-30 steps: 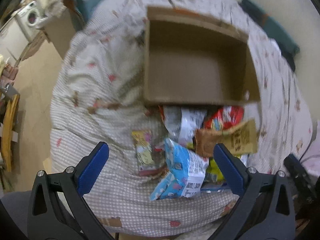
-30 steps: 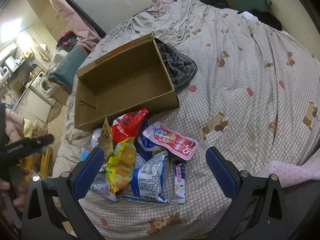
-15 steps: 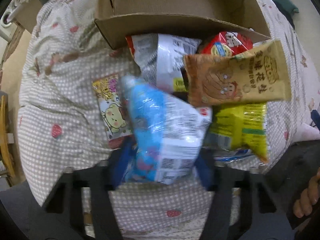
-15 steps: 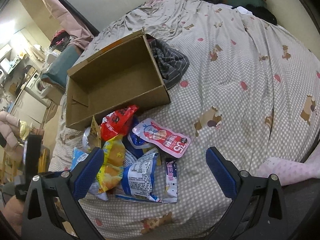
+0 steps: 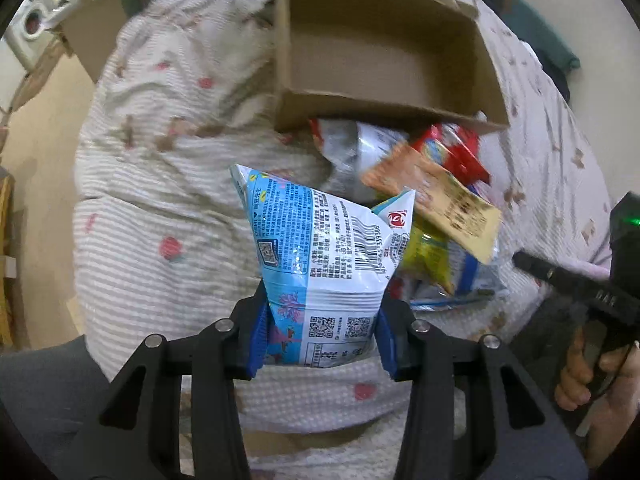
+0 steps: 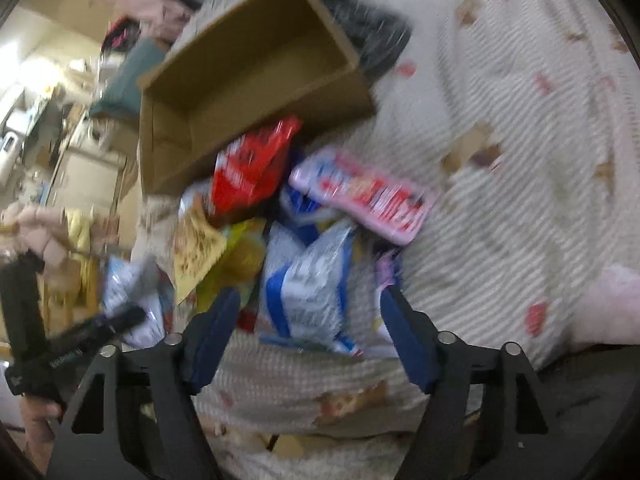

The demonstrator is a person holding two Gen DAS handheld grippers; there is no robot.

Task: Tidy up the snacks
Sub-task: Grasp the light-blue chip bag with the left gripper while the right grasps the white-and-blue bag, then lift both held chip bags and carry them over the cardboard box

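Now the left gripper (image 5: 322, 334), jaws just closed, clamps the light-blue snack bag (image 5: 320, 248) below the cardboard box (image 5: 376, 52); the right gripper (image 6: 310, 334), closing partway, straddles a blue-and-white bag (image 6: 308, 284) without pressing it.

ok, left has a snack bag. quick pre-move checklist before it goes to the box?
1. Left gripper shut on the light blue snack bag, pads on both sides: ok.
2. Bag lifted off the pile: cannot tell; its top looks raised above the quilt.
3. Cardboard box open, inside looks bare: ok.
4. Path to the box: ok; only the near wall to pass over.
5. Right gripper out of the way: ok; jaws just been closing, not touching the blue and white bag between them.
6. Right view sharp: not ok, blurred.
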